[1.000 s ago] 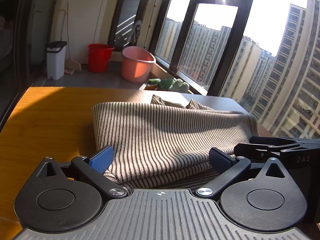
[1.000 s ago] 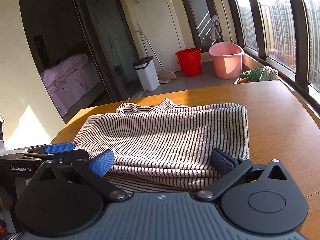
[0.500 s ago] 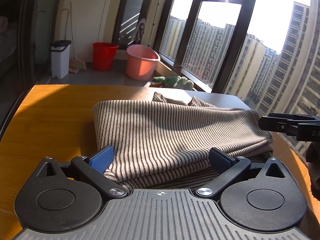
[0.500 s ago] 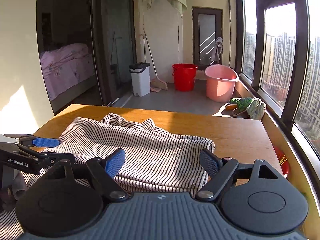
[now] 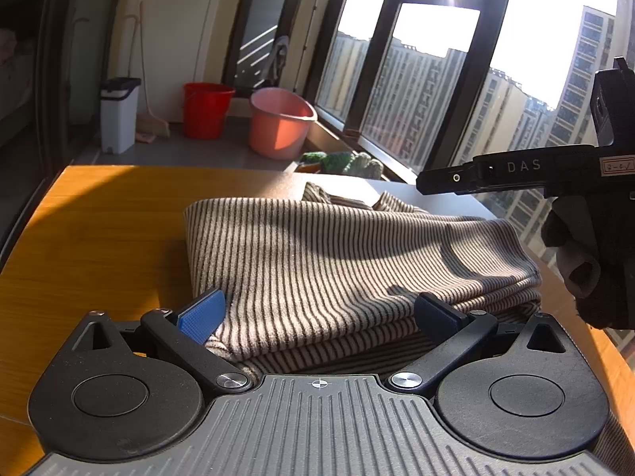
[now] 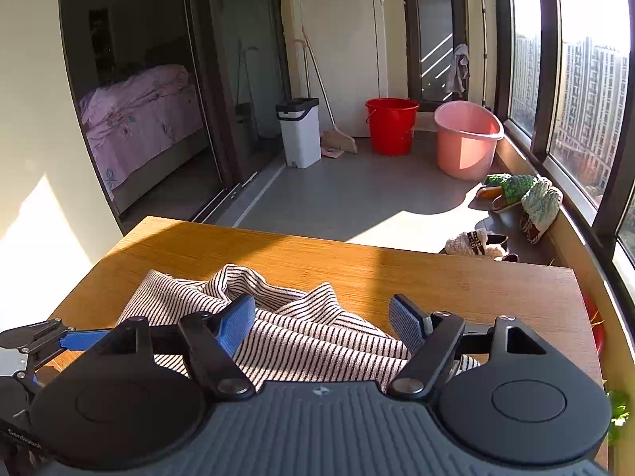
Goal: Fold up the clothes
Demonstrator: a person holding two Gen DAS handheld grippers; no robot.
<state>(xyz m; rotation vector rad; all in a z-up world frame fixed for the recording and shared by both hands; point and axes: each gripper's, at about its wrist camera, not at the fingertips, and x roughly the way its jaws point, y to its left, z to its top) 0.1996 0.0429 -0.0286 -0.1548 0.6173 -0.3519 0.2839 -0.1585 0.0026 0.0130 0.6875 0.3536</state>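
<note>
A brown-and-cream striped garment [image 5: 337, 246] lies folded in several layers on the wooden table [image 5: 99, 214]. My left gripper [image 5: 319, 313] is open and low at the garment's near edge, with the cloth lying between its spread fingers. The right gripper [image 5: 440, 178] hovers above the garment's right end, held by a dark-gloved hand [image 5: 575, 254]. In the right wrist view the right gripper [image 6: 321, 325] is open above the rumpled striped garment [image 6: 317, 337] and holds nothing. The left gripper [image 6: 59, 337] shows at the lower left.
Beyond the table's far edge [image 6: 456, 277] are a red bucket [image 6: 391, 125], a pink basin [image 6: 466, 139], a white bin [image 6: 299, 131] and slippers [image 6: 516, 190] by the window. A bed [image 6: 139, 111] sits behind the sliding door.
The right gripper has risen off the garment and now looks down on it from higher up. The left gripper has stayed at the near edge, still open.
</note>
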